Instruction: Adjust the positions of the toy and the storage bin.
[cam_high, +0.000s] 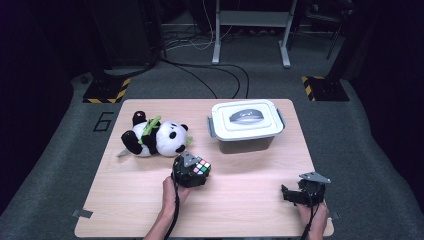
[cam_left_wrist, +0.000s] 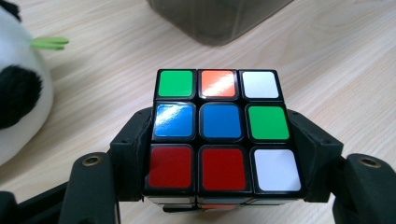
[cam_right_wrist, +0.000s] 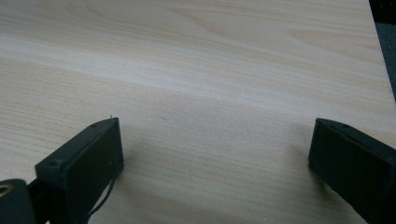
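- Puzzle cube (cam_left_wrist: 222, 133) is clamped in left tool (cam_high: 192, 172), mid-counter (cam_high: 250, 190).
- Right tool (cam_high: 304, 194) is held wide open, empty, near right corner.
- Grip should be kept square.

The picture's edge cuts off the plush panda (cam_left_wrist: 18, 93) and the grey box (cam_left_wrist: 219, 18).

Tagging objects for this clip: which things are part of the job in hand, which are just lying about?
In the job:
- puzzle cube, clamped in the left claw
- lidded plastic box, likely: it is just beyond the cube

Lying about:
- panda plush
- right claw, open over bare table
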